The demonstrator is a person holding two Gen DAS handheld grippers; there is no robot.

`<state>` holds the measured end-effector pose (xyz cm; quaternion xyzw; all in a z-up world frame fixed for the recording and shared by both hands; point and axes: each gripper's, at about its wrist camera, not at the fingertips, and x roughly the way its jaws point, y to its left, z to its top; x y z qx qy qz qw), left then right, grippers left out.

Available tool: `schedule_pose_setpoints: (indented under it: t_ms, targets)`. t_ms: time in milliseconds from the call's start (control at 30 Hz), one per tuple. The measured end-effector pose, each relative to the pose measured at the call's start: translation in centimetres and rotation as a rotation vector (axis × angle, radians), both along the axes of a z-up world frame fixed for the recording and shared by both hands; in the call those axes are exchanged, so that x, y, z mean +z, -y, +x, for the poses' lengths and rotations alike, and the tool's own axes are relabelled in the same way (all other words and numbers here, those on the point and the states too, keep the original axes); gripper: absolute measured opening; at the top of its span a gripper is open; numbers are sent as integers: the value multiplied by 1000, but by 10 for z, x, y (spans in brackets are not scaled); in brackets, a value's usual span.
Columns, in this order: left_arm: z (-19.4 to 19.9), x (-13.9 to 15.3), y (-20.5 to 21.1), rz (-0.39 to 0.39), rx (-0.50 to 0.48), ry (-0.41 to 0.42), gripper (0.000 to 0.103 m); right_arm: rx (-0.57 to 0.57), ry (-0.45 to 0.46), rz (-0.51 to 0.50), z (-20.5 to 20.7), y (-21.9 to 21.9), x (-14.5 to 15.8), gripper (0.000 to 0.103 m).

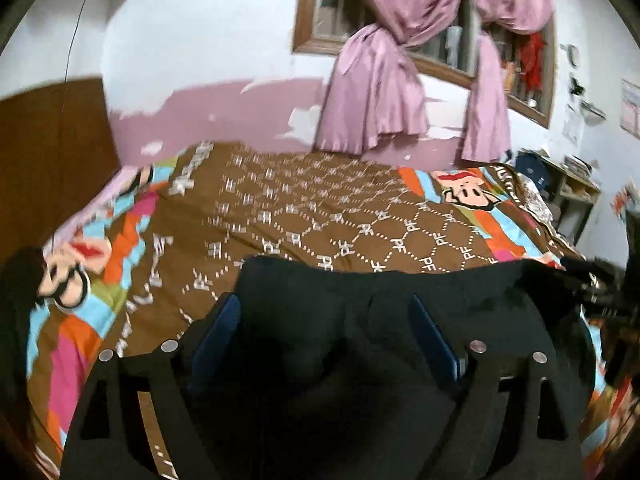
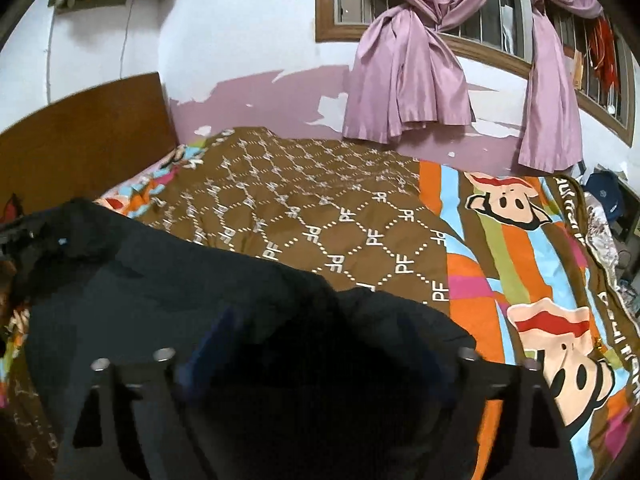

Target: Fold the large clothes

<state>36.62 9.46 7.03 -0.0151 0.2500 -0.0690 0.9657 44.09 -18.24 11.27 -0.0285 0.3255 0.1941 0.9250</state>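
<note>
Dark garment on the bed
The black garment lies on the patterned bedspread; the left hand-held gripper and right hand-held gripper both stand wide above it, gripping nothing

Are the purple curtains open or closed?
Open. The purple curtains are each tied in a knot, and the barred window shows between them.

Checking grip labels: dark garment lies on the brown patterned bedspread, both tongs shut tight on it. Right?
Not quite. The dark garment does lie on the brown patterned bedspread, but both tongs are open, not shut: the left tongs in the left wrist view and the right tongs in the right wrist view stand spread wide, with the cloth between the fingers unpinched.
</note>
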Motion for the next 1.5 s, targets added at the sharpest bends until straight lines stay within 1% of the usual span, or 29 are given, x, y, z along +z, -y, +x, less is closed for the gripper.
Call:
schedule_pose_setpoints:
  t_ms: [33,67,133,167,233,300,367,467,500,567,600,667,733,767,833,900,933,1000,1100,1300,1400,1500]
  targets:
    - [-6,0,3,6,-12,18,83,4,-1,16,-5,1,2,91]
    - [-14,-1,5,8,-37,30,87,5,1,27,-10,3,4,91]
    - [-24,-4,11,-3,-83,29,89,3,22,49,-22,7,9,95]
    - [-26,-7,13,-7,-102,22,89,0,32,55,-28,9,10,96]
    - [-31,-15,23,-20,-152,-12,89,-9,54,66,-40,14,13,97]
    - [-33,-22,30,-26,-183,-45,89,-20,81,77,-49,19,15,98]
    - [-35,-30,40,-39,-228,-71,89,-10,84,86,-54,20,14,99]
    - [-35,-42,49,-44,-266,-108,89,23,10,88,-54,16,0,99]
    - [-34,-46,52,-49,-279,-127,89,43,-38,96,-53,12,-10,99]
    - [-34,-52,56,-49,-295,-146,89,68,-97,101,-53,8,-24,99]
    - [-34,-56,59,-36,-304,-153,89,79,-124,98,-54,5,-32,99]
    - [-34,-62,63,-12,-309,-165,89,105,-179,84,-55,-1,-49,99]
    - [-30,-68,64,2,-310,-186,89,116,-212,65,-55,-8,-62,99]
    - [-25,-74,65,15,-304,-206,90,117,-214,64,-55,-10,-66,99]
    - [-20,-81,64,21,-294,-216,92,117,-211,55,-50,-14,-70,100]
    - [-16,-87,67,29,-275,-222,97,118,-208,28,-42,-18,-75,101]
    - [-12,-89,69,45,-260,-230,98,117,-208,17,-37,-21,-78,103]
    - [-4,-94,72,70,-235,-246,102,106,-215,17,-26,-23,-85,103]
    - [8,-99,73,87,-212,-266,102,84,-238,30,-9,-23,-89,103]
    - [34,-98,64,82,-174,-291,102,68,-267,-16,21,-28,-89,103]
    - [49,-94,52,46,-148,-285,102,53,-260,-40,34,-30,-88,103]
    - [63,-94,42,18,-126,-288,102,41,-263,-33,45,-27,-91,103]
